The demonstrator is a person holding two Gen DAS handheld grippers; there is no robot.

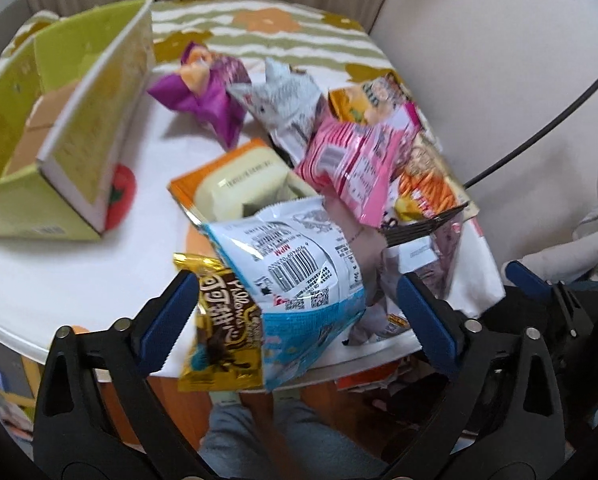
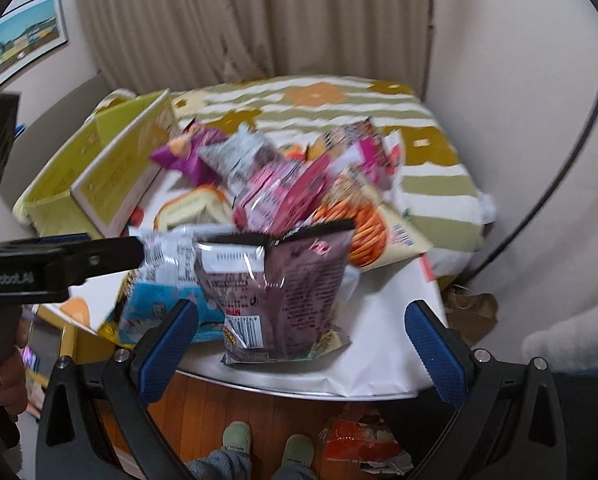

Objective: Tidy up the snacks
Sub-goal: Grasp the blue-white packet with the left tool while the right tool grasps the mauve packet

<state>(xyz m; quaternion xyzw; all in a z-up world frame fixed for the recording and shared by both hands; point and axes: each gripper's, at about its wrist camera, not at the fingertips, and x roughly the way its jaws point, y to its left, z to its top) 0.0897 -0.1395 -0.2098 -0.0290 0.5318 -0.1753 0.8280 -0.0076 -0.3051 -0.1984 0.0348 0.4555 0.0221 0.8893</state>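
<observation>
A heap of snack packets lies on the round white table (image 1: 79, 280). In the left wrist view my left gripper (image 1: 295, 316) is open around a light blue packet (image 1: 299, 272) and a gold chocolate packet (image 1: 223, 320) at the table's front edge, its pads apart from them. A pink packet (image 1: 351, 160), silver packet (image 1: 287, 100) and purple packet (image 1: 207, 92) lie behind. In the right wrist view my right gripper (image 2: 303, 344) is open in front of an upright mauve packet (image 2: 279, 292). The left gripper also shows there (image 2: 111, 254), beside the blue packet (image 2: 155, 304).
An open yellow-green box (image 1: 71, 120) stands on the table's left; it also shows in the right wrist view (image 2: 111, 176). A cream tub (image 1: 243, 184) sits mid-table. A striped cloth (image 2: 419, 148) covers the far side. A torn wrapper (image 2: 363, 444) lies on the wooden floor by my feet.
</observation>
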